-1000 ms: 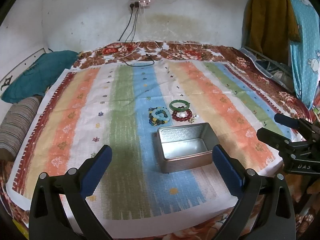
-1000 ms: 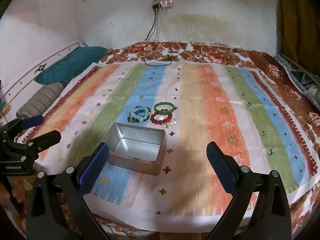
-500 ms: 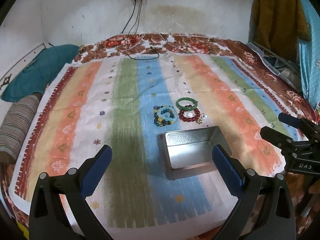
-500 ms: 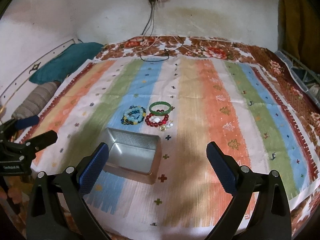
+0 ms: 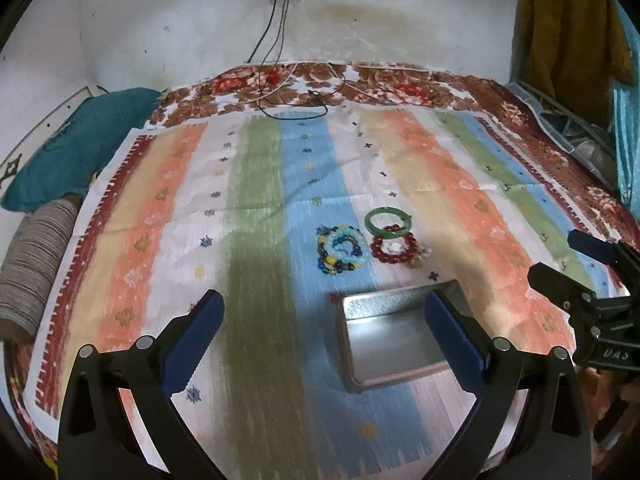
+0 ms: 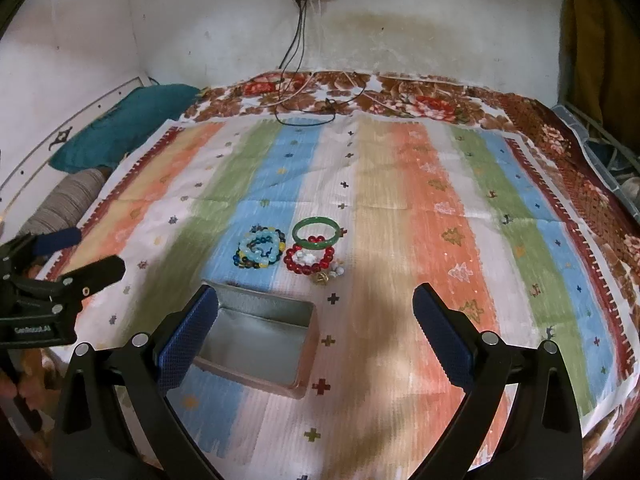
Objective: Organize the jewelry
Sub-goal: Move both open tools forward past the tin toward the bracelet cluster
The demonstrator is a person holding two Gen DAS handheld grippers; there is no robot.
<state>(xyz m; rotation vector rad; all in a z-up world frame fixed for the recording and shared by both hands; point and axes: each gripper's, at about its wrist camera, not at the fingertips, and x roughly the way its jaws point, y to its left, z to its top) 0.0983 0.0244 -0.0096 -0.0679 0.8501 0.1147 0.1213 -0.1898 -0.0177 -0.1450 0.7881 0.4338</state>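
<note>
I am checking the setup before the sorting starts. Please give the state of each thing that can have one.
metal tin: open, holds nothing
green bangle: on the cloth
red bead bracelet: on the cloth
blue bead bracelets: piled, on the cloth
left gripper: open
right gripper: open

A: Dim, warm indoor light falls on the striped woven cloth (image 5: 280, 184); fisheye curvature bends the stained white wall (image 6: 420, 36), corners vignetted black.

B: Motion blur smears the open silver metal tin (image 5: 394, 344); soft shadows darken the cloth before it, pale sheen inside.
</note>
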